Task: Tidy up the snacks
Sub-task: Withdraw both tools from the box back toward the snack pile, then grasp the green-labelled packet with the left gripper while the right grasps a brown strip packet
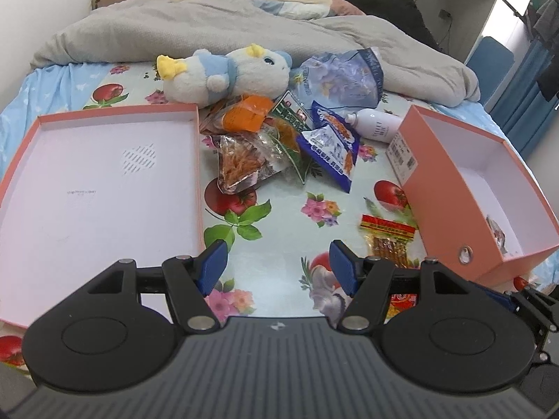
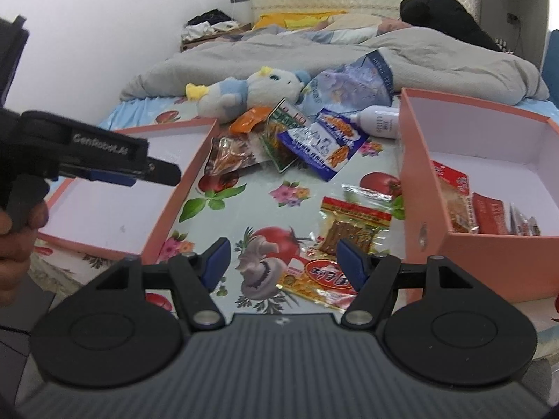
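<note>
A heap of snack packets [image 1: 279, 136] [image 2: 297, 139] lies on the flowered cloth between a shallow pink box lid [image 1: 101, 188] [image 2: 115, 202] on the left and a deeper pink box [image 1: 468, 188] [image 2: 489, 174] on the right. The deep box holds a few red packets [image 2: 489, 216]. A yellow-and-red packet of brown sticks [image 1: 389, 241] [image 2: 353, 227] lies next to that box, with a red packet [image 2: 325, 277] nearer. My left gripper [image 1: 277, 265] hangs open over bare cloth. My right gripper [image 2: 284, 262] is open above the red packet, gripping nothing.
A white-and-blue plush toy [image 1: 227, 73] [image 2: 251, 94] and a white bottle [image 1: 375, 124] [image 2: 379, 120] lie behind the heap. A large blue bag [image 1: 342, 76] leans on a grey duvet [image 1: 244, 31]. The left gripper's body [image 2: 87, 153] and a hand [image 2: 17, 230] fill the right view's left edge.
</note>
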`<state>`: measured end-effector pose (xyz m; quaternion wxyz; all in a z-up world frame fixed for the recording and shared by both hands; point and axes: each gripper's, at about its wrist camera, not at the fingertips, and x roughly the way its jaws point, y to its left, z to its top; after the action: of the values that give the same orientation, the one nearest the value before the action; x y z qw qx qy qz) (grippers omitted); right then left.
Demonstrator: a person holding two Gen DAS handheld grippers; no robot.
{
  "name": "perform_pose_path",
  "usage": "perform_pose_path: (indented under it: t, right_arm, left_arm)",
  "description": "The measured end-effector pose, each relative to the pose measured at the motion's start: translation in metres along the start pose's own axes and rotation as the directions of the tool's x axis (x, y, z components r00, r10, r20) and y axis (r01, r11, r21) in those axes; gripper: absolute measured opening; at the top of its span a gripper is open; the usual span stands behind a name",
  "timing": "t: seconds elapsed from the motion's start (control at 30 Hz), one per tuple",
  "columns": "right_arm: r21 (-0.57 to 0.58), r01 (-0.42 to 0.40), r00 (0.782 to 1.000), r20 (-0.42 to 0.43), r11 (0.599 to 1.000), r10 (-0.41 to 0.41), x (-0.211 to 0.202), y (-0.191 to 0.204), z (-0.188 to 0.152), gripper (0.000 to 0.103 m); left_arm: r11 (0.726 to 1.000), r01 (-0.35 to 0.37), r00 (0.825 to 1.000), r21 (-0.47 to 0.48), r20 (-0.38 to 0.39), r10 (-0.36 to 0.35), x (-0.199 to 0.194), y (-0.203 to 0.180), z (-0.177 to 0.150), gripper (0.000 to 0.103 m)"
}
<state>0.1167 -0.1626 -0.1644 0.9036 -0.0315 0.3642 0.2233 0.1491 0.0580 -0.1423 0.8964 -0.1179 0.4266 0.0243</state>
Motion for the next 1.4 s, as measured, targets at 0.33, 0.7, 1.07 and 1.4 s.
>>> perform_pose_path:
  t: [0.33,0.7,1.07,1.4]
  right_arm:
    - [-0.027,-0.03,0.998,-0.056,0.999,0.028,0.038,0.005,0.006,0.069]
    - [-0.063,-0.015,0.989,-0.146,0.998,0.005,0.092,0.003,0.017,0.069]
    - [-0.053,0.109,0.971,-0.206,0.993,-0.118,0.128,-0.016,0.018,0.068]
    - [0.0,0.218,0.951,-0.225,0.976,-0.212,0.133,-0.03,0.011,0.068]
  left_arm:
    - [1.0,0.005,1.0,0.016,-0.012,-0.005,0.045,0.001,0.024,0.071]
    - [0.994,0.0,0.999,0.106,-0.043,0.004,0.101,0.007,0.065,0.071]
    - [0.991,0.073,0.995,0.109,-0.069,-0.066,0.157,0.005,0.095,0.071]
    - [0.964,0.065,0.995,0.258,-0.092,-0.042,0.2,-0.025,0.105,0.07]
